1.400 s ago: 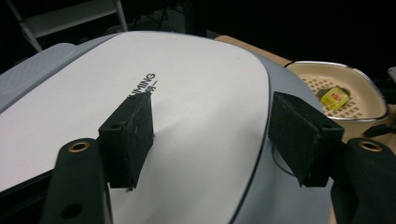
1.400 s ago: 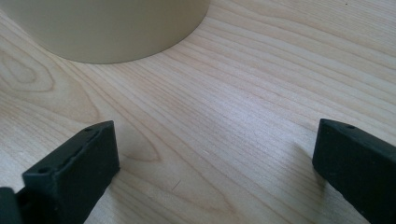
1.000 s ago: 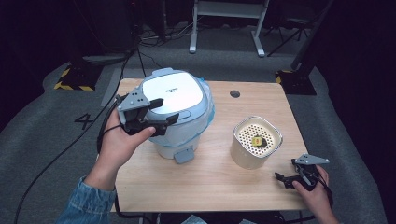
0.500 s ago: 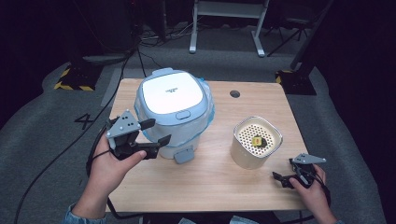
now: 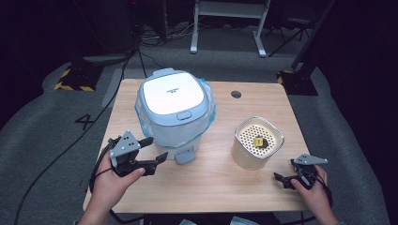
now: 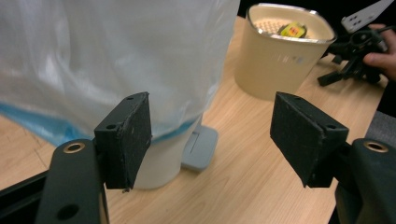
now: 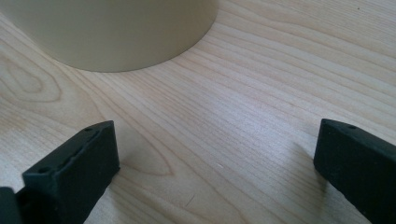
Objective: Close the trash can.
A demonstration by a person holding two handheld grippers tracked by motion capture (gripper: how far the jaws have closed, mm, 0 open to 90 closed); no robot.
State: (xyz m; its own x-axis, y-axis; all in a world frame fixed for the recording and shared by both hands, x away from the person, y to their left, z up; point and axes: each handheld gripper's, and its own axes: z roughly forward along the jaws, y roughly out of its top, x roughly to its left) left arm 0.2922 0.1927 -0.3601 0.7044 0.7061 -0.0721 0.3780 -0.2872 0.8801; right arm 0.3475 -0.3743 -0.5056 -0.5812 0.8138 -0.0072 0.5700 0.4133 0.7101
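The left gripper (image 5: 157, 149) is held low over the near left part of the wooden table (image 5: 220, 183), its jaws spread wide with nothing between them and pointing toward the pedal bin (image 5: 174, 108). In the left gripper view, the left gripper (image 6: 212, 126) frames the bin's bag-covered side (image 6: 116, 60) and its grey foot pedal (image 6: 200, 148), without touching either. The right gripper (image 5: 285, 178) rests at the near right corner of the table, jaws likewise spread and empty; the right gripper view has the right gripper (image 7: 215, 163) just above bare wood, close to the base of the cream container (image 7: 112, 28).

The pedal bin stands on the left half of the table, its white and pale blue lid (image 5: 172, 93) shut, with a translucent blue-tinted liner bag (image 5: 206, 119) bulging out around its body. What lies inside cannot be seen. The cream container (image 5: 257, 145) stands to its right, apart from it, open at the top, with a perforated insert holding one small yellow object (image 5: 257, 141).

A second ago the left gripper was up on the bin's lid; half a second ago it had dropped beside the bin; now it is lower and nearer the person. The right gripper has hardly shifted.

Counted: two grippers, one bin, one cream container, one yellow object.
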